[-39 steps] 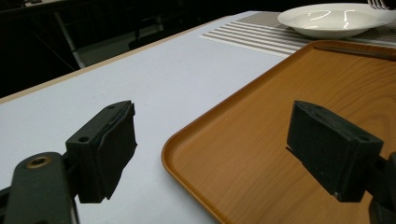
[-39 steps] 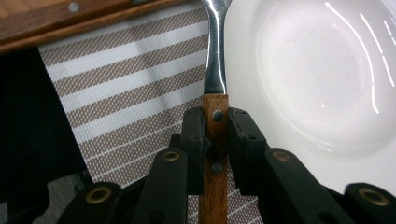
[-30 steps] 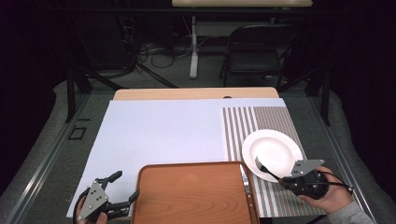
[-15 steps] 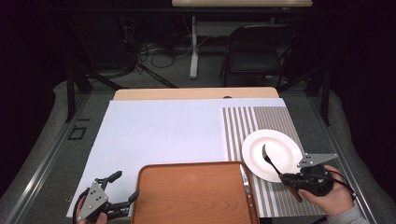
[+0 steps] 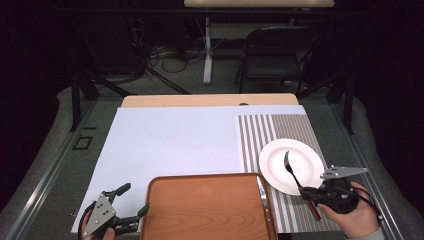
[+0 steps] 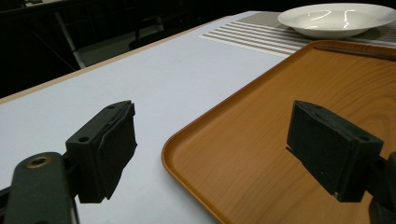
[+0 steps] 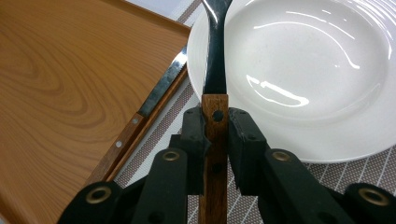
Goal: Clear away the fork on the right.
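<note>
My right gripper (image 5: 309, 193) (image 7: 215, 122) is shut on the wooden handle of a dark metal fork (image 5: 292, 171) (image 7: 215, 56). The fork's head reaches out over the white plate (image 5: 311, 161) (image 7: 317, 70), which rests on a striped placemat (image 5: 265, 131). A knife with a wooden handle (image 5: 262, 194) (image 7: 156, 91) lies along the right rim of the brown tray (image 5: 200, 210) (image 7: 65, 70). My left gripper (image 5: 132, 200) (image 6: 210, 154) stands open at the tray's near left corner (image 6: 280, 102), one jaw over the pale sheet and one over the tray, nothing between them.
A pale sheet (image 5: 175, 142) covers most of the table, with the placemat at its right. The plate (image 6: 336, 16) lies beyond the tray in the left gripper view. A folding chair (image 5: 275, 55) and table legs stand on the dark floor behind.
The fork in my right gripper has swung from pointing left near the plate's front rim to pointing farther out over the plate. My left gripper has stayed put.
</note>
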A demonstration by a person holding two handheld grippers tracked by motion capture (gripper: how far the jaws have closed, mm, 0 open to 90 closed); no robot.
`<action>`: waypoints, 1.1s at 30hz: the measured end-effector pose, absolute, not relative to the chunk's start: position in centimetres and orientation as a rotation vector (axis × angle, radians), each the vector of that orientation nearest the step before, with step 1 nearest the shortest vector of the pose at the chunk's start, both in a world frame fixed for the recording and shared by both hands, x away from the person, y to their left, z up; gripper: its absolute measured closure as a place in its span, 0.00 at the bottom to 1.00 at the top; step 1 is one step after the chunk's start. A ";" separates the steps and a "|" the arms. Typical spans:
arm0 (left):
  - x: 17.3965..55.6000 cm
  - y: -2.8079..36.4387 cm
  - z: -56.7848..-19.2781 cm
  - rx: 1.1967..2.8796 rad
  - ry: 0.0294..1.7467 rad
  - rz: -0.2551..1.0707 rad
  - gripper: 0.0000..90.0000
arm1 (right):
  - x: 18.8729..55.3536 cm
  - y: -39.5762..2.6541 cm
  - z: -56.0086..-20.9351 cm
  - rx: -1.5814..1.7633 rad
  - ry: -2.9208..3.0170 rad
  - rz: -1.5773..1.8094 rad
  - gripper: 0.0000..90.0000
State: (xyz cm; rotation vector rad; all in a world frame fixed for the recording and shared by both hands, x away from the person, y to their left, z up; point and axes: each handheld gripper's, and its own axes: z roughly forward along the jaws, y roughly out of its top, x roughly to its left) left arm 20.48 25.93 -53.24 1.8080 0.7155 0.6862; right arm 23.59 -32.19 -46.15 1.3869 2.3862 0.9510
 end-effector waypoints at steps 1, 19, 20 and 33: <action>20.5 25.9 -53.2 1.809 0.715 0.686 0.17 | 23.5 -32.0 -46.2 1.385 2.382 0.948 0.86; 20.5 26.0 -53.2 1.808 0.714 0.686 0.17 | 23.3 -27.4 -46.9 1.314 2.445 1.042 0.86; 20.5 26.0 -53.2 1.808 0.715 0.686 0.17 | 23.3 -27.0 -47.0 1.302 2.454 1.052 0.86; 20.4 26.0 -53.2 1.808 0.712 0.684 0.17 | 23.8 -22.2 -47.5 1.183 2.545 1.139 0.86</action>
